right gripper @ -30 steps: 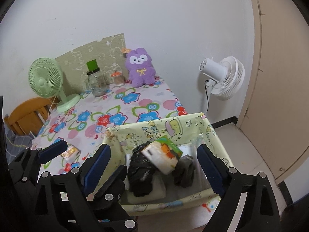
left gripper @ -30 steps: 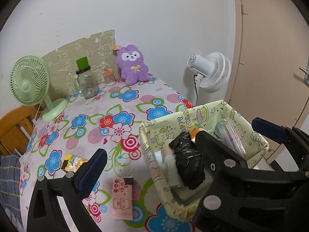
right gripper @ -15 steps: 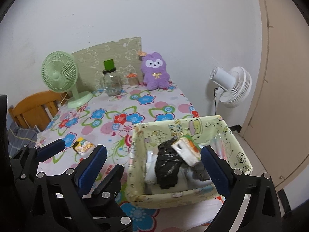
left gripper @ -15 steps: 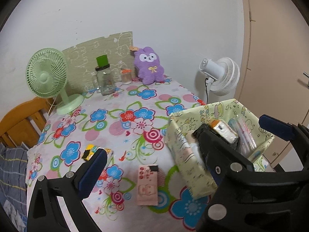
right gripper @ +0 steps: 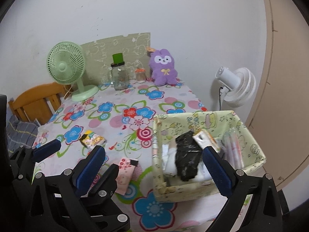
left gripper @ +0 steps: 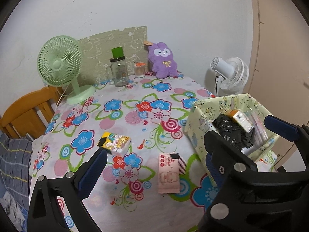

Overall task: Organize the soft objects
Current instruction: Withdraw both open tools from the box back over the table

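A pale green fabric basket [right gripper: 249,135] [left gripper: 200,116] stands at the table's right front corner, holding a black plastic bag [right gripper: 186,154], a tissue pack [right gripper: 205,138] and white soft items. A pink packet [left gripper: 169,174] [right gripper: 124,171] and a colourful tissue pack [left gripper: 115,142] [right gripper: 92,139] lie on the floral tablecloth. A purple plush [left gripper: 163,60] [right gripper: 164,67] sits at the back. My left gripper [left gripper: 152,166] is open and empty above the pink packet. My right gripper [right gripper: 154,166] is open and empty, its right finger in front of the basket.
A green desk fan [left gripper: 61,65], a glass jar with a green lid [left gripper: 118,71] and a small jar [left gripper: 140,69] stand at the back. A white fan [left gripper: 231,75] is beyond the table's right edge. A wooden chair [left gripper: 25,112] is on the left.
Both grippers have pulled back and up from the basket, so more of the table shows. The basket now stands on the table's right front corner. Both stay open.
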Tool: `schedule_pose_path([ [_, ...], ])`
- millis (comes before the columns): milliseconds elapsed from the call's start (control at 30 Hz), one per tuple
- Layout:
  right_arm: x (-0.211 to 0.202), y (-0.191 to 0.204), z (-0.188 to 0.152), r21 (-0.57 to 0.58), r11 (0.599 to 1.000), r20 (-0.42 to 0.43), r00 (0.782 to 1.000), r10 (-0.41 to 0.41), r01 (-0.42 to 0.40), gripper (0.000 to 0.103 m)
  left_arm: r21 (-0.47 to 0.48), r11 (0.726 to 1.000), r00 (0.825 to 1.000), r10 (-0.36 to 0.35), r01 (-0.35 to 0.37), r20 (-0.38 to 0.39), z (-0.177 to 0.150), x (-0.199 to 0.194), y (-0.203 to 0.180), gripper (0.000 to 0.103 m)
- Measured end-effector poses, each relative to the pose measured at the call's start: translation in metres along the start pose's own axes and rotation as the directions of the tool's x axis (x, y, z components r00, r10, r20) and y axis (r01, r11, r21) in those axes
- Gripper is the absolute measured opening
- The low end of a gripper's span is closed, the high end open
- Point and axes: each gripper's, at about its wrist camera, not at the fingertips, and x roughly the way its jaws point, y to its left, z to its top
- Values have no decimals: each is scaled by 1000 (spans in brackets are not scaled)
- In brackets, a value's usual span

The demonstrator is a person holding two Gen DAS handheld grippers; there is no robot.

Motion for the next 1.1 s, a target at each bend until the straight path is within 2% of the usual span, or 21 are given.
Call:
schedule_pose_path([
  [333,16,27,-14,-20,1000,-23,1000,13,-14,102,-21,1000,999,20,-21,-34,-18,11,24,102],
  [667,27,51,-26,-60,998,-16,1000,-2,1,102,-51,998,999,25,-26,-24,-35,18,45,102],
  [967,40,71,-34,-73,997,-48,999,26,-29,102,-78,995,996,61,-65,-61,-49,25,66,102],
  [1100,51,77,-39,-76,996,-82,996,39,-45,97,-91,993,993,61,-71,-102,-55,36,72,102],
])
